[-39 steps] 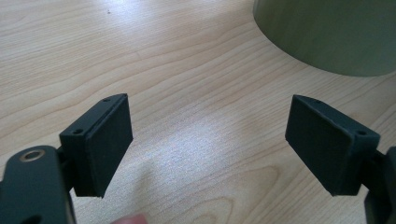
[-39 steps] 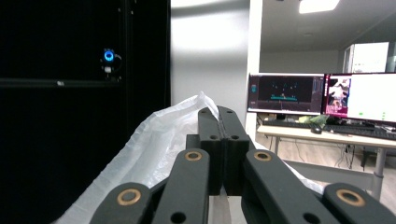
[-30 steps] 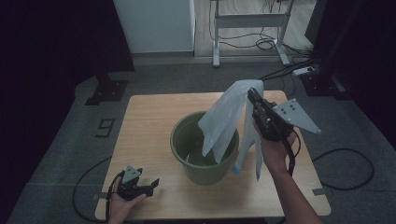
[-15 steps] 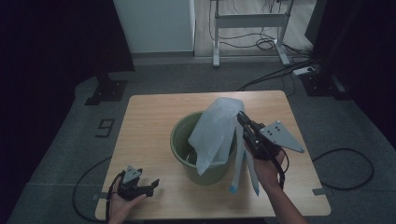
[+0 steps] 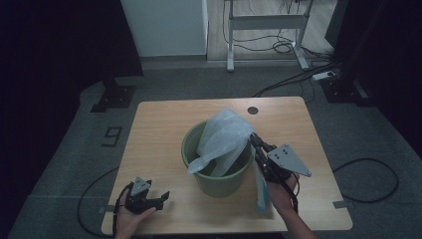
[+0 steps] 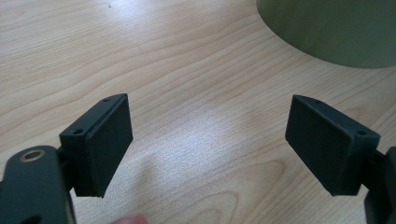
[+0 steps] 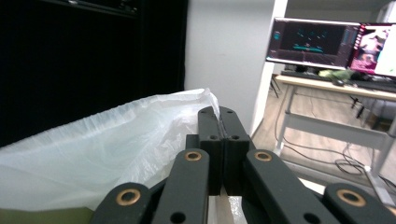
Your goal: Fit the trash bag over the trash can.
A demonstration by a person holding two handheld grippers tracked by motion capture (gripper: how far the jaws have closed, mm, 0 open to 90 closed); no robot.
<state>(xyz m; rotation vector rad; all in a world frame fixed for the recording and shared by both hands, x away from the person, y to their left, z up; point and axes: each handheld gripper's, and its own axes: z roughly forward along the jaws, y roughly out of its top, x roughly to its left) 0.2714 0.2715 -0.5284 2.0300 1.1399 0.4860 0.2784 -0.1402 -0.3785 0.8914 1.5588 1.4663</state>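
A green bucket (image 5: 216,177) stands in the middle of the wooden table (image 5: 159,124). A pale translucent plastic bag (image 5: 222,137) drapes over its right rim and hangs into it, with a flap down the outside right. My right gripper (image 5: 254,139) is shut on the bag's edge just above that rim; in the right gripper view the closed jaws pinch the bag (image 7: 116,144). My left gripper (image 5: 161,196) rests near the table's front left corner, open, with bare wood between its pads (image 6: 105,140). The bucket's wall (image 6: 327,28) shows at the top right of the left gripper view.
A round dark hole (image 5: 253,110) sits near the table's far edge. Cables (image 5: 366,174) trail on the floor to the right and behind. A desk frame (image 5: 266,25) stands beyond the table, and a desk with monitors (image 7: 327,44) is in the background.
My right gripper has come down and slightly left with the bag, lowering it from above the bucket onto and into it. The left gripper has not moved.
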